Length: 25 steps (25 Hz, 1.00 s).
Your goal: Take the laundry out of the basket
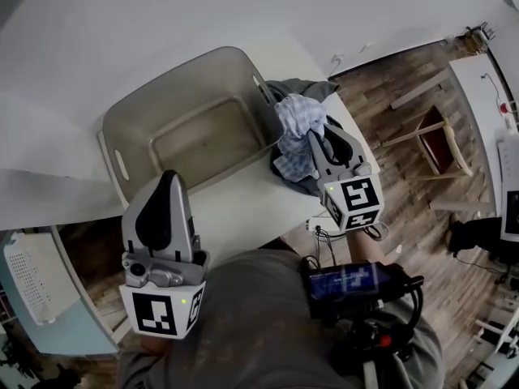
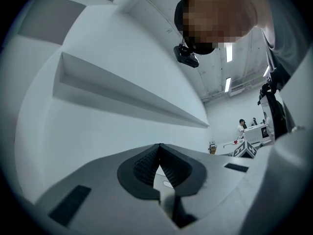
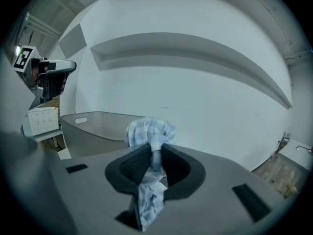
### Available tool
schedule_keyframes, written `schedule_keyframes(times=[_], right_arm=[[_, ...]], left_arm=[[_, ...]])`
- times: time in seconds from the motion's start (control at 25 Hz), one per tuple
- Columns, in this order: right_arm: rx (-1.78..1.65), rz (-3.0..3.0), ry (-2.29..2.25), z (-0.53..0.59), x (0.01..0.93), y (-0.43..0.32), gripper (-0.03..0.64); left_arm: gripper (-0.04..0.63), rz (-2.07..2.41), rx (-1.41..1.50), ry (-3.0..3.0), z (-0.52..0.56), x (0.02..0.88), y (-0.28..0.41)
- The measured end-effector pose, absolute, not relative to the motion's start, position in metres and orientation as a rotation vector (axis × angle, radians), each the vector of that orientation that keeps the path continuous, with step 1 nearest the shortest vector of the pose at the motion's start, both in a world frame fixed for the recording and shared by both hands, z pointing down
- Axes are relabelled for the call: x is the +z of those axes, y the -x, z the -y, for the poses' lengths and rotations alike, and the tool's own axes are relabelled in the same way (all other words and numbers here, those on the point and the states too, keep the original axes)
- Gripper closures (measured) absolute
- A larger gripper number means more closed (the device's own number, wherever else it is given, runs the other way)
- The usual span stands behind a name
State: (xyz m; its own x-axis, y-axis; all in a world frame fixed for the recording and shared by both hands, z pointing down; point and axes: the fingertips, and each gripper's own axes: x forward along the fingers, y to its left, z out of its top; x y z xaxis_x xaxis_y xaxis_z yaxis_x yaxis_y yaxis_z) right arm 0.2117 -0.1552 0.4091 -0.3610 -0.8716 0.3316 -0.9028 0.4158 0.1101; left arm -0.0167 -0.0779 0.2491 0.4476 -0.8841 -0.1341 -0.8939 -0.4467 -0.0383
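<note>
Right tongs (image 3: 153,153): clamped on checked cloth (image 3: 146,130), which bunches above the tips.
Left tongs (image 2: 159,148): closed, empty.
Laundry pile (image 1: 302,89): on table (image 1: 243,213) beside basket (image 1: 134,128), mostly covered by the checked cloth and the right tongs.

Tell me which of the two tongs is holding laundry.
The right tongs: their pads pinch a light blue checked cloth beside the grey plastic basket. The left tongs are shut on nothing.
</note>
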Motion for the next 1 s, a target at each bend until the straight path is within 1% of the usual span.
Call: schedule_keyframes(times=[0.12,0.28,0.56,0.68,0.84,1.0], right_arm=[[0.169,2.315,-1.495,0.155,0.421,-0.213,0.515],[0.184,2.311,-1.477,0.155,0.421,-0.215,0.453],[0.132,2.376,-1.520,0.149,0.387,-0.212,0.454],[0.101,2.456,-1.550,0.146,0.360,-0.200,0.464],[0.039,2.608,-1.507,0.143,0.323,-0.161,0.493],[0.002,2.815,-1.407,0.135,0.287,-0.112,0.578]], left_arm=[[0.588,-1.593,0.148,2.586,0.077,0.250,0.017],[0.588,-1.593,0.160,2.591,0.079,0.250,0.016],[0.588,-1.602,0.198,2.591,0.079,0.247,0.015],[0.588,-1.626,0.216,2.579,0.079,0.248,0.019],[0.588,-1.656,0.232,2.550,0.080,0.246,0.025],[0.588,-1.695,0.244,2.507,0.080,0.240,0.036]])
